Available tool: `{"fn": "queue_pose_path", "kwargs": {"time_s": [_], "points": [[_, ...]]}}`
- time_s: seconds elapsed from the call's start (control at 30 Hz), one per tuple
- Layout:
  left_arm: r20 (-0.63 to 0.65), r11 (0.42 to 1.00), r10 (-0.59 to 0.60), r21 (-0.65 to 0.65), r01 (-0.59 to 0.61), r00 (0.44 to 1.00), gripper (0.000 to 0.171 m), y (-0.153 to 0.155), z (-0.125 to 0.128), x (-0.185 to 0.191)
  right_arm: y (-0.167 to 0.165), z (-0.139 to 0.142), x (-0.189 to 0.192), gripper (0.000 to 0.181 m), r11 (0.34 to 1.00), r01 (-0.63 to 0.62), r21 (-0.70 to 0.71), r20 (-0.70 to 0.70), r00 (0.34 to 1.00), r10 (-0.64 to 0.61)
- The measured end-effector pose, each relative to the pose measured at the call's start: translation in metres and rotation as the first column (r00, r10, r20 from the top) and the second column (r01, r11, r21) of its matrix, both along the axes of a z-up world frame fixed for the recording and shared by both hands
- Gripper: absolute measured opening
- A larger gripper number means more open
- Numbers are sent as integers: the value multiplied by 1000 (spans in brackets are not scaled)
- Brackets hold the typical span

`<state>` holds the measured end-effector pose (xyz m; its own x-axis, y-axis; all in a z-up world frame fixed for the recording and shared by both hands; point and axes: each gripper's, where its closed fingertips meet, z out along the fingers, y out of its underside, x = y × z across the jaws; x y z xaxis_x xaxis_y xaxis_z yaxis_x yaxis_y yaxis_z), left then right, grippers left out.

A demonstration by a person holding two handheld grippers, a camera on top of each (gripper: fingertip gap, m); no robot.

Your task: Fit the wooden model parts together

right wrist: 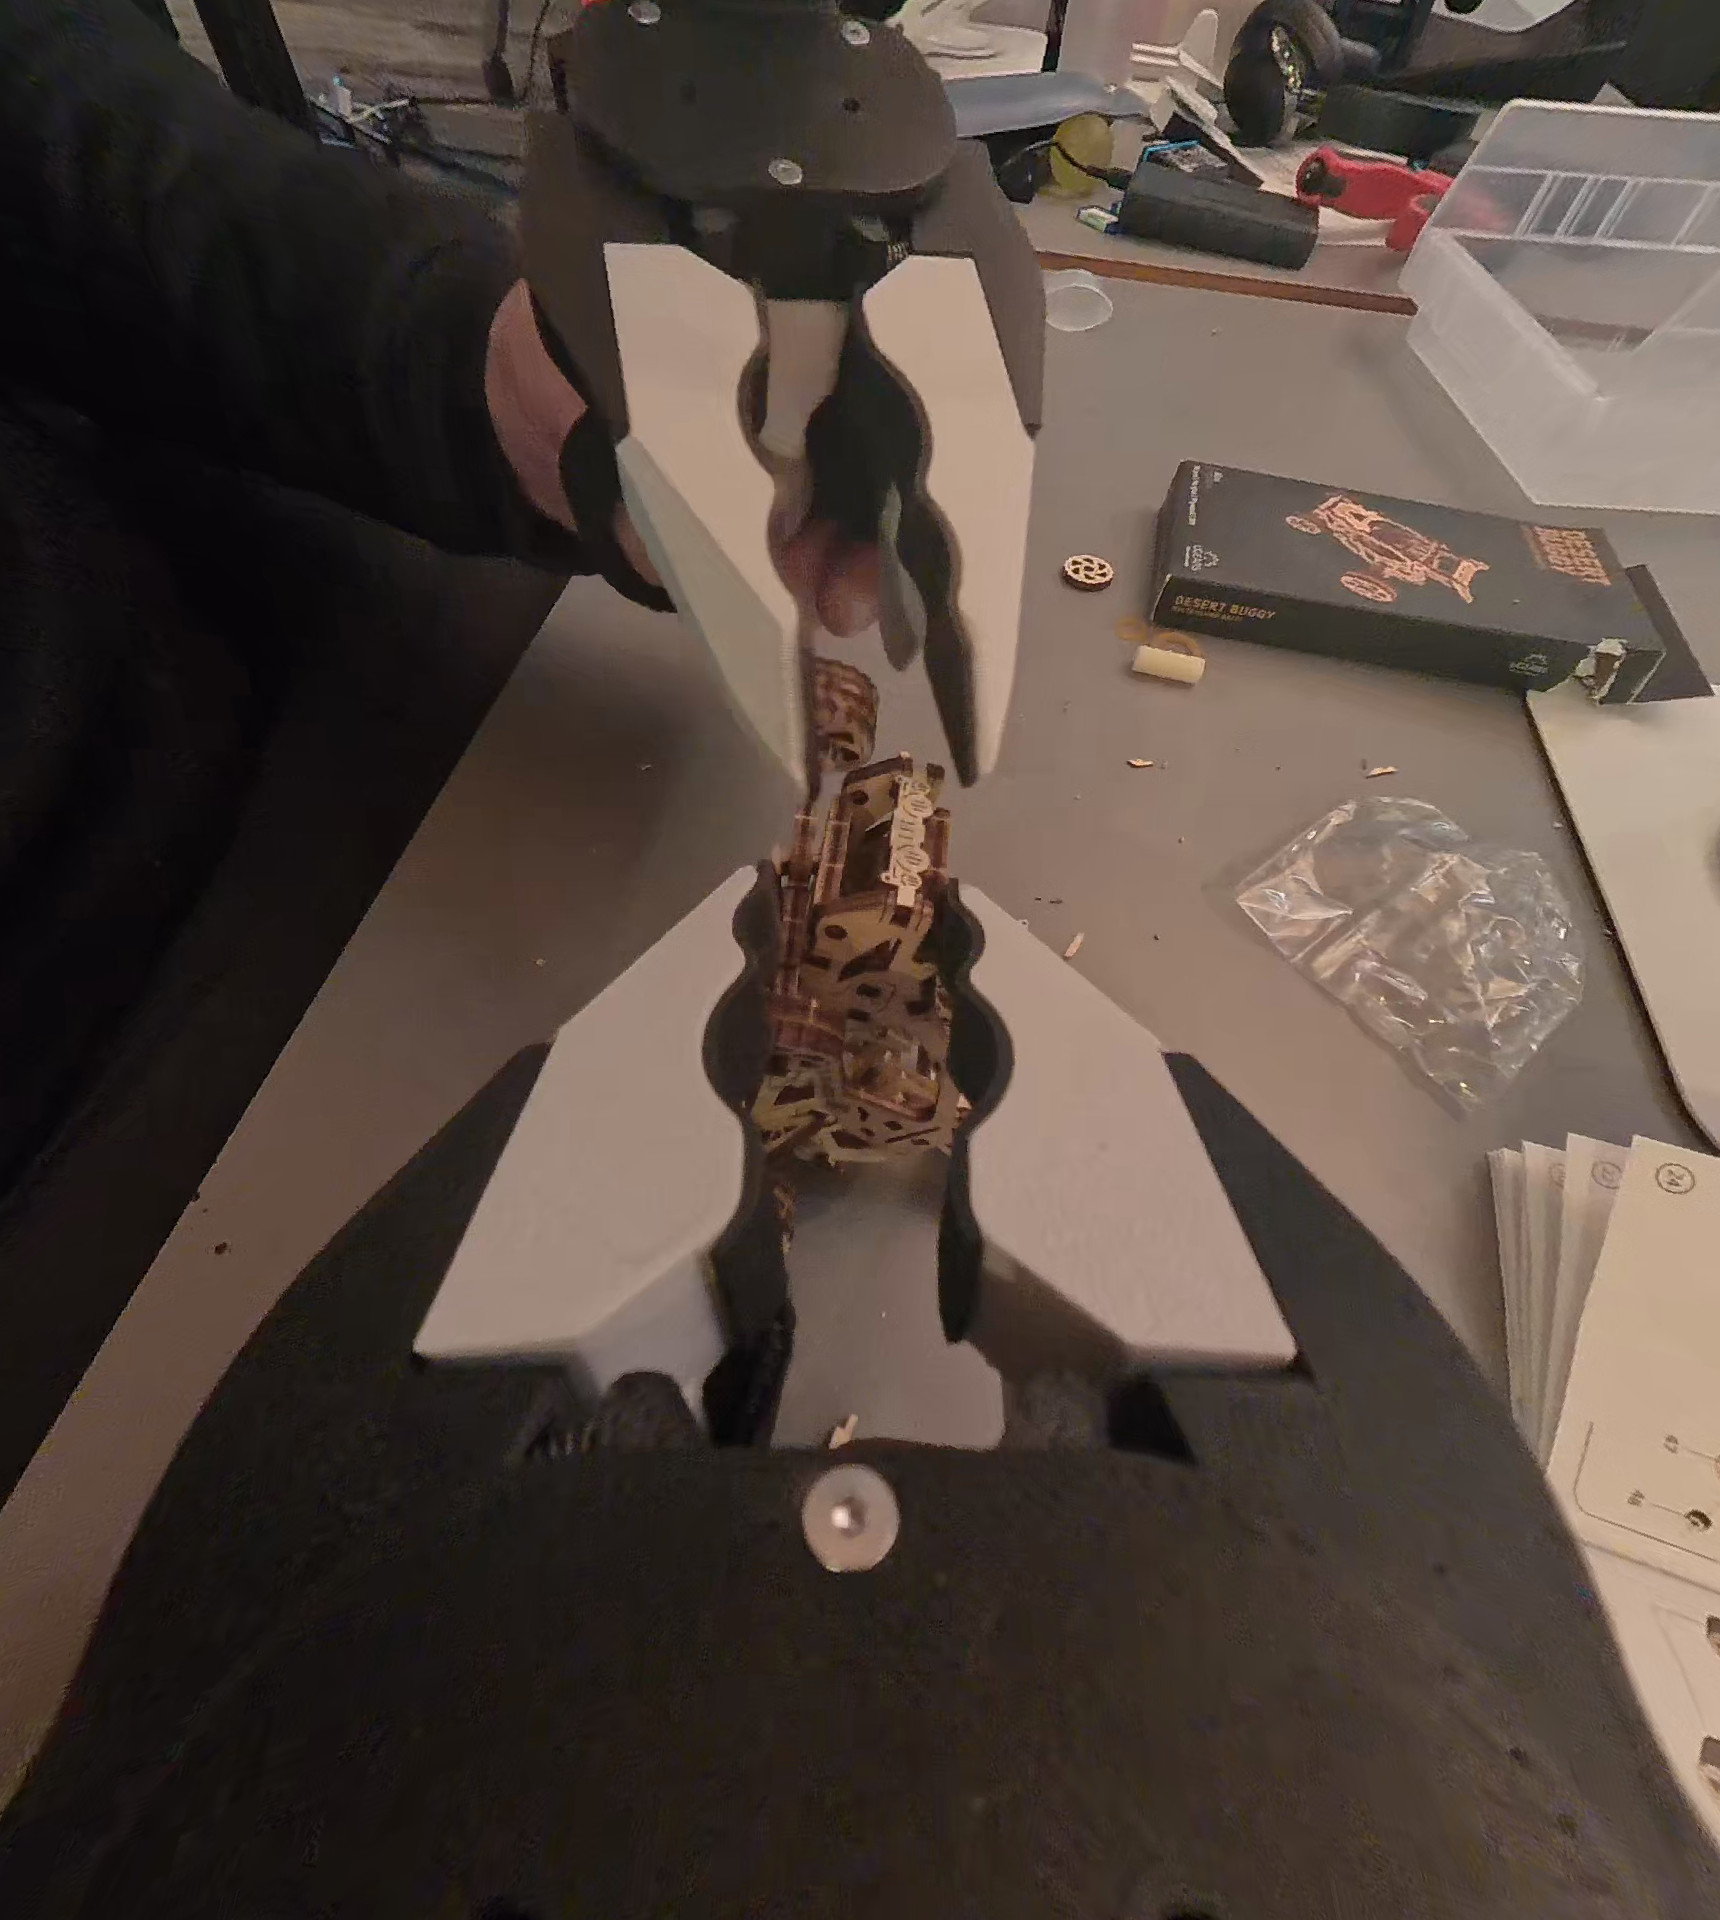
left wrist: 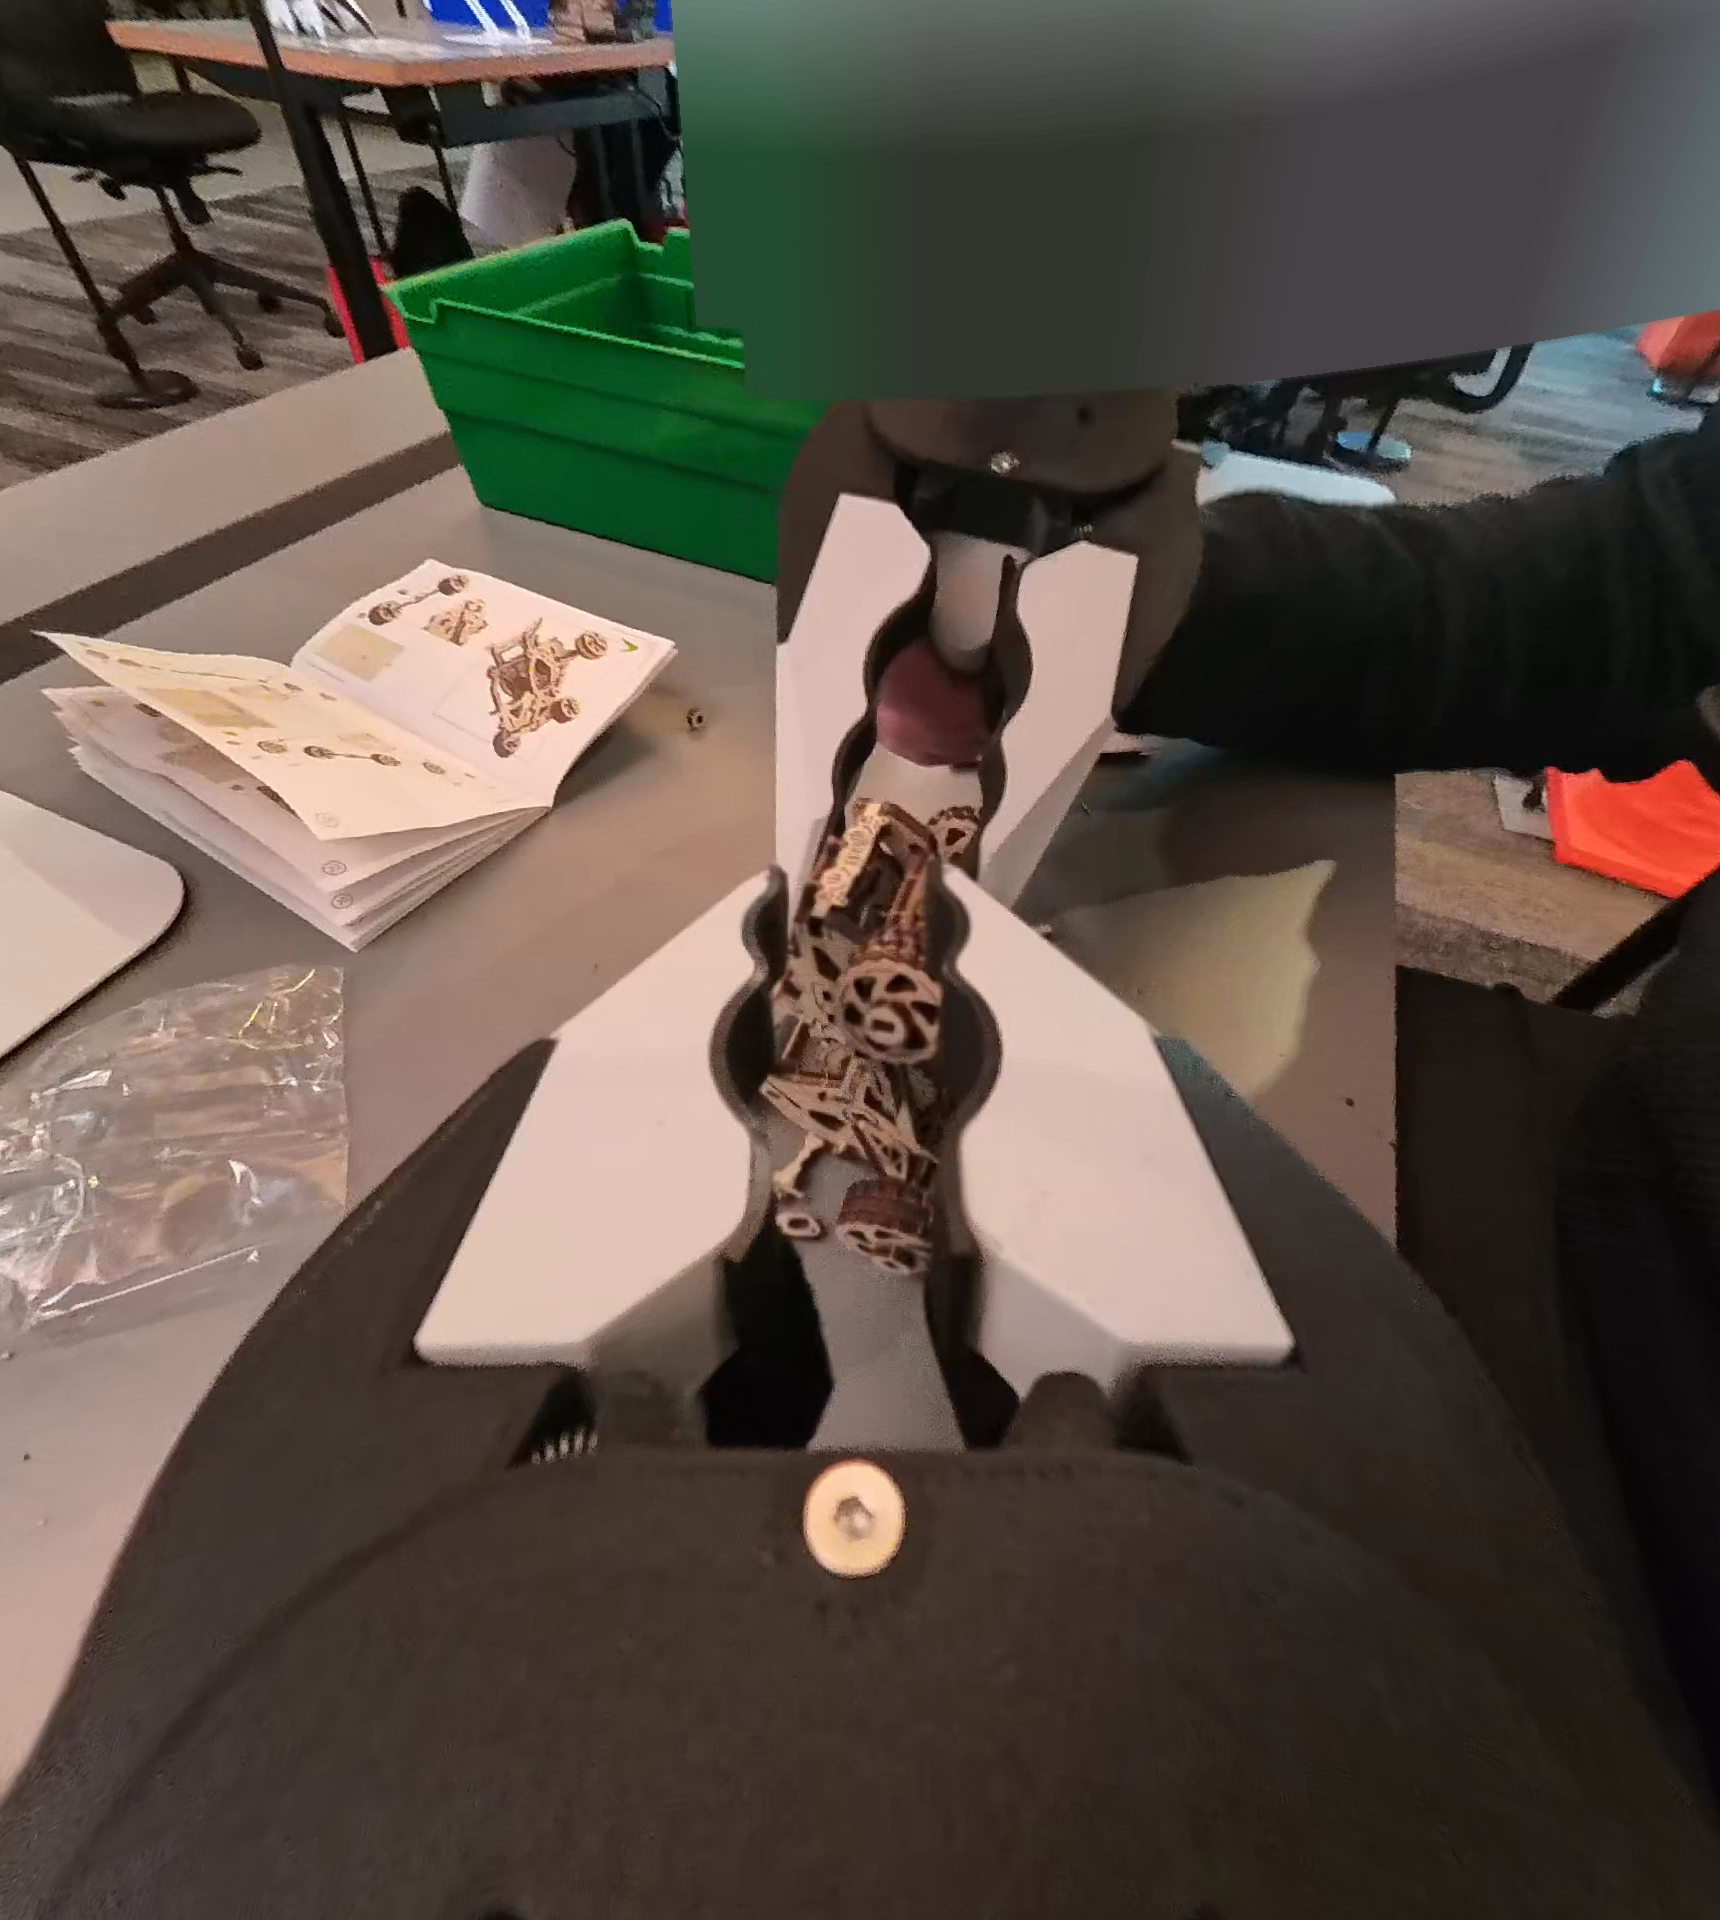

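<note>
A small wooden buggy model (left wrist: 866, 966) of laser-cut parts hangs over the grey table (left wrist: 544, 997) between my two grippers, which face each other tip to tip. In the left wrist view my left gripper (left wrist: 861, 894) is shut on the model's near end, with a spoked wheel (left wrist: 887, 1013) between its pads. My right gripper (left wrist: 897, 842) meets it from the far side. In the right wrist view my right gripper (right wrist: 861, 894) is shut on the same model (right wrist: 866, 966). My left gripper (right wrist: 887, 774) closes around the far end there, with a wheel (right wrist: 840, 707) against one finger.
An open instruction booklet (left wrist: 347, 727), a clear plastic bag (left wrist: 160, 1143), a white tray (left wrist: 4, 914) and a green bin (left wrist: 586, 416) lie to the left. A black box (right wrist: 1375, 582), a loose wheel (right wrist: 1088, 569), another bag (right wrist: 1407, 935) and a clear container (right wrist: 1614, 343) lie to the right. The grippers are tip to tip, or close to it.
</note>
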<state>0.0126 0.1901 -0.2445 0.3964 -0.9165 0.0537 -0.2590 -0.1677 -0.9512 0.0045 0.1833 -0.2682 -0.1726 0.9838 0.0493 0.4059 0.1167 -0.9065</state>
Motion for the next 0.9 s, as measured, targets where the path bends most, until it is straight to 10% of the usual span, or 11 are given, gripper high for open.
{"fn": "queue_pose_path", "kwargs": {"time_s": [0.2,0.9], "points": [[-278,995,-30,84,56,960,38,-4,-16,1,-1,0,0,27,1000,-11,-6,6,1000,11],[-261,989,-100,82,125,960,29,-6,-15,3,-3,0,0,27,1000,-15,24,9,1000,15]]}}
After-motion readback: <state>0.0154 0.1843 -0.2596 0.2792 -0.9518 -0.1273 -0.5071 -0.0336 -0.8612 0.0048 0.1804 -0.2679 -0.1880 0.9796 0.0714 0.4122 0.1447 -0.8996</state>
